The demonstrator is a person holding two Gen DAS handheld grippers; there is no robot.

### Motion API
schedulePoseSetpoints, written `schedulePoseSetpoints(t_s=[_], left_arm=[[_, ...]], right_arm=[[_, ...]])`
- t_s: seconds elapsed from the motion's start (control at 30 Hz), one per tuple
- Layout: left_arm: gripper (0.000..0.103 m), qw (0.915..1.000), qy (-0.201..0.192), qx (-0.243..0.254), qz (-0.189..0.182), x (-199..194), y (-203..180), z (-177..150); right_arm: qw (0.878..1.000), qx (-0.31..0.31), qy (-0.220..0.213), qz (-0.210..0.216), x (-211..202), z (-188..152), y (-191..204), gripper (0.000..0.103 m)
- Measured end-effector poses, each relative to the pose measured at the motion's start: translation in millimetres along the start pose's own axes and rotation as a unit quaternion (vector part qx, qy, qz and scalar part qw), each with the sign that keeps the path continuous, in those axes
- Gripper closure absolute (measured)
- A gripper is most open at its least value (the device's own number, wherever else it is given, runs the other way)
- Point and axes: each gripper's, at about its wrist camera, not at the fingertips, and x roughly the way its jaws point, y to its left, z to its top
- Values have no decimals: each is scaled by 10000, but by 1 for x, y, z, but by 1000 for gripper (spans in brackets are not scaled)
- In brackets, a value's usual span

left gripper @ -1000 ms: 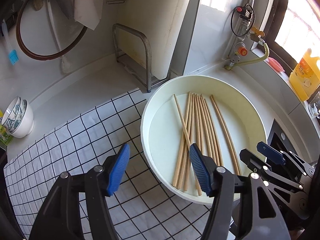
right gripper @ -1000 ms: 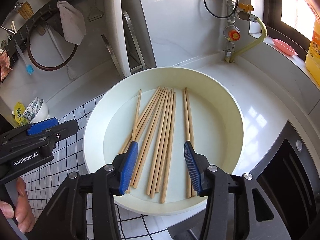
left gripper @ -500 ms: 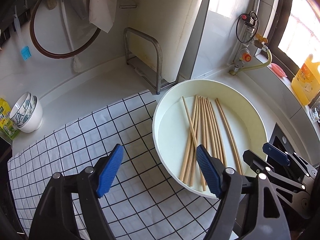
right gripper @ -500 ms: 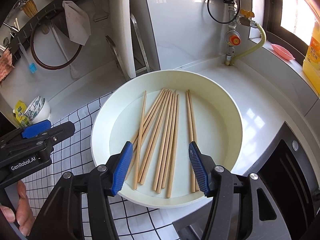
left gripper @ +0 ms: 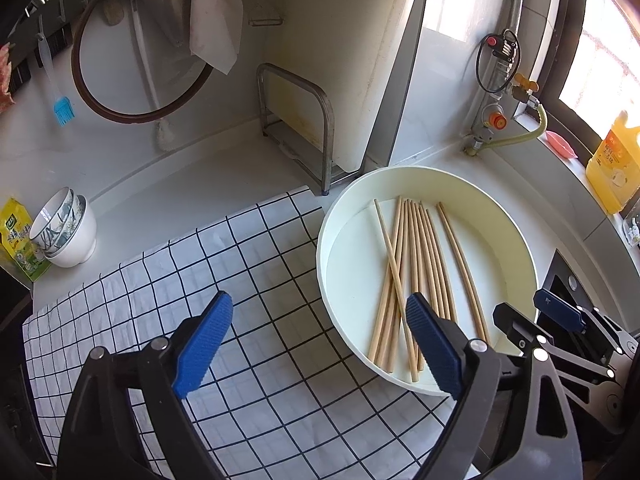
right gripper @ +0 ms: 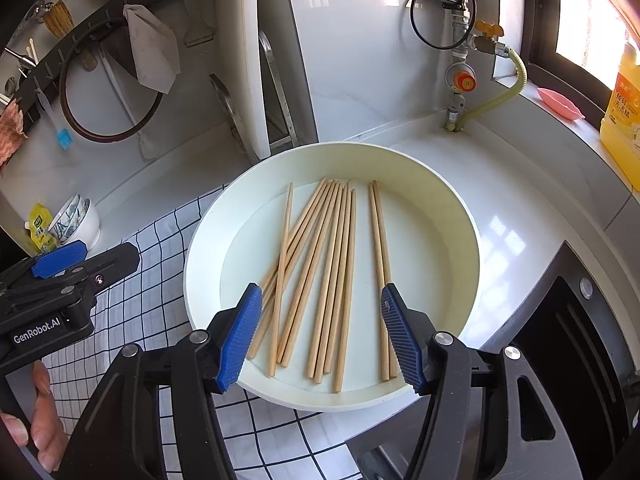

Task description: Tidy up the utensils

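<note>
Several wooden chopsticks (right gripper: 336,264) lie loose in a round cream tray (right gripper: 464,216) on the counter; they also show in the left wrist view (left gripper: 420,264), inside the tray (left gripper: 516,232). My left gripper (left gripper: 320,340) is open and empty, raised over the checked cloth (left gripper: 224,280) at the tray's left rim. My right gripper (right gripper: 320,332) is open and empty, raised above the near ends of the chopsticks. Each gripper appears in the other's view: the right one (left gripper: 560,320), the left one (right gripper: 60,264).
A metal rack (left gripper: 296,128) with a white board (left gripper: 340,60) stands behind the tray. Stacked bowls (left gripper: 68,232) and a green packet (left gripper: 18,236) sit at far left. A gas valve and hose (right gripper: 464,80), a yellow oil bottle (right gripper: 624,112) and a black stove edge (right gripper: 580,344) are at right.
Both grippers have pulled back and up from the tray, which looks smaller and farther now. The left one also shifted left over the cloth. Both stayed open; the chopsticks have not moved.
</note>
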Motion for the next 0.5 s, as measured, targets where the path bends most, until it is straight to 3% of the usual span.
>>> schedulePoseSetpoints(t_s=[0.5], left_arm=[[7,9998,44,-40,169,0,4,1]], right_arm=[[10000,17,-30,-23,-4,1,1,42]])
